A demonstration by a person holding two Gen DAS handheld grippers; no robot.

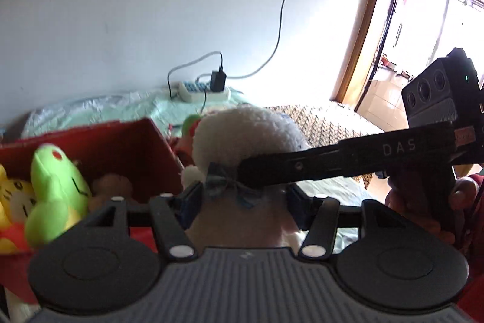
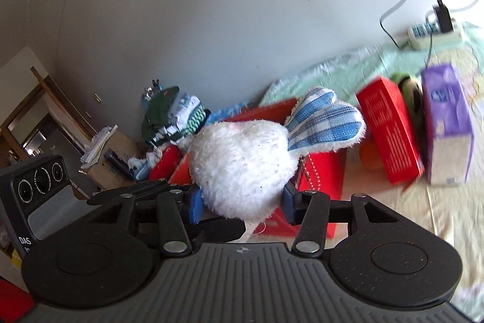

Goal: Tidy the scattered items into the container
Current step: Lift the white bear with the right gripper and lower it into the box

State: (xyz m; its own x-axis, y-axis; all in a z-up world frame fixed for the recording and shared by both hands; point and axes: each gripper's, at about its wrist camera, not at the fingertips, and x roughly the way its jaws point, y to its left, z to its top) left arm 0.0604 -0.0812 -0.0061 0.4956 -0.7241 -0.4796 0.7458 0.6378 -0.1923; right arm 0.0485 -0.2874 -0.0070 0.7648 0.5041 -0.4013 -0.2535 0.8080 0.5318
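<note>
- The white plush rabbit [image 2: 242, 162] is held off the bed by both grippers at once, just in front of the red container [image 1: 99, 147], which sits to the left in the left wrist view.
- The left gripper [image 1: 243, 202] has its blue pads closed against the toy's body, just below the small blue bow [image 1: 224, 183] at the neck.
- The right gripper [image 2: 242, 203] is partly closed on the fluffy head, its pads sinking into the pile; the checked blue ears [image 2: 326, 123] stick out to the right.
- The toy looks light, soft and squashy, so it will likely sag between the two grips; the firmer neck or body seems a safer hold than the ears.
- The container already holds a green plush [image 1: 51, 183] and a brown one [image 1: 112, 186].
</note>
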